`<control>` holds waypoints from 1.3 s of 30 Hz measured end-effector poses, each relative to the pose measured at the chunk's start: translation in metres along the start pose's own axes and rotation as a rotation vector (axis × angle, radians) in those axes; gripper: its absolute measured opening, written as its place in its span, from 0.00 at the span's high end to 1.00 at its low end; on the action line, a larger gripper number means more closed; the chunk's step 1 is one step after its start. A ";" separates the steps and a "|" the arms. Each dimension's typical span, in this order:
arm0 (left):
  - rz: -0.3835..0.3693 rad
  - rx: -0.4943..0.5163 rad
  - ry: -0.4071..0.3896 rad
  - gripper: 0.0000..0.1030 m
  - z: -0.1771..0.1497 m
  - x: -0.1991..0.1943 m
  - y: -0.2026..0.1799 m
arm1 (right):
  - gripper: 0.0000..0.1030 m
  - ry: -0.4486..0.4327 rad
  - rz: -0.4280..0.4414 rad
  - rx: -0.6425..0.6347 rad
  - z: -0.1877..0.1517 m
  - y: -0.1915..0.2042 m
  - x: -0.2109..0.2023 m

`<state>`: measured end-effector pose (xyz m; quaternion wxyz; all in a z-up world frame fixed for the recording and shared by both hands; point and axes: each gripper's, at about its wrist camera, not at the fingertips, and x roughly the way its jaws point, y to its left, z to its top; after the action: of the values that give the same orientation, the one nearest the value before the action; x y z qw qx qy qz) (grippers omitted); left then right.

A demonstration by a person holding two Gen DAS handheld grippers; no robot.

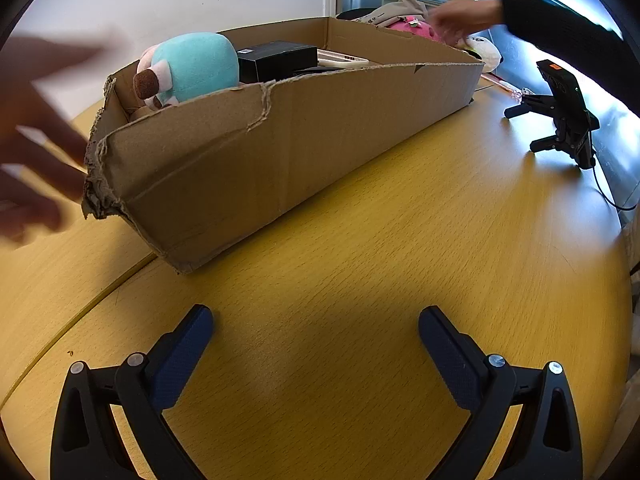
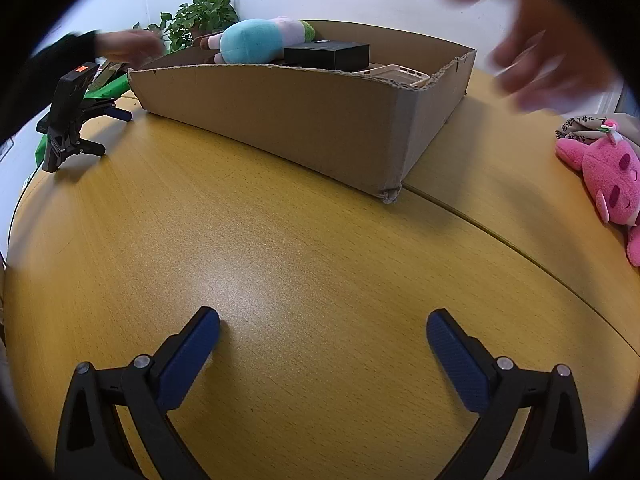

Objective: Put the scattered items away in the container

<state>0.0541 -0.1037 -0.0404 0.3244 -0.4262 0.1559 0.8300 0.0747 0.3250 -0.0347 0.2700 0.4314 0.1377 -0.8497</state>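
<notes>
1. Left tool (image 1: 316, 334) and right tool (image 2: 322, 336): both spread, empty, over bare bench (image 1: 360, 240).
2. Box (image 2: 304, 120) at 12; blue plush (image 2: 256, 40) already inside.
3. Risk: blurred bare hands (image 2: 536, 40) near box could collide with tools.
4. Only right view shows pink plush (image 2: 608, 176) on the bench, 3 o'clock.

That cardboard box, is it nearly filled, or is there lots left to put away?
Partly done. The cardboard box already holds a turquoise plush, a black box and a beige tray. Nothing is in hand: the left gripper and right gripper both rest open on the table. A pink plush still lies outside.
</notes>
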 end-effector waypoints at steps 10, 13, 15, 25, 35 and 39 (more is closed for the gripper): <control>-0.004 0.004 -0.001 0.00 -0.001 -0.001 0.002 | 0.00 -0.001 0.000 0.003 -0.002 0.003 -0.002; -0.004 0.005 -0.001 0.00 -0.001 -0.001 0.002 | 0.00 -0.001 0.000 0.003 -0.002 0.003 -0.002; -0.004 0.006 -0.001 0.00 -0.001 -0.001 0.002 | 0.00 -0.001 0.000 0.002 -0.001 0.003 -0.001; -0.006 0.010 -0.001 0.00 -0.001 -0.001 0.001 | 0.00 -0.001 -0.001 0.002 -0.002 0.002 -0.001; -0.009 0.017 -0.002 0.00 -0.002 0.000 0.003 | 0.00 -0.001 -0.001 0.002 -0.002 0.003 -0.001; -0.010 0.018 -0.002 0.00 -0.002 -0.001 0.004 | 0.00 0.000 -0.001 0.002 -0.003 0.003 -0.001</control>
<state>0.0529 -0.1075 -0.0410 0.3322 -0.4231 0.1609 0.8275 0.0791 0.3246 -0.0355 0.2692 0.4315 0.1373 -0.8500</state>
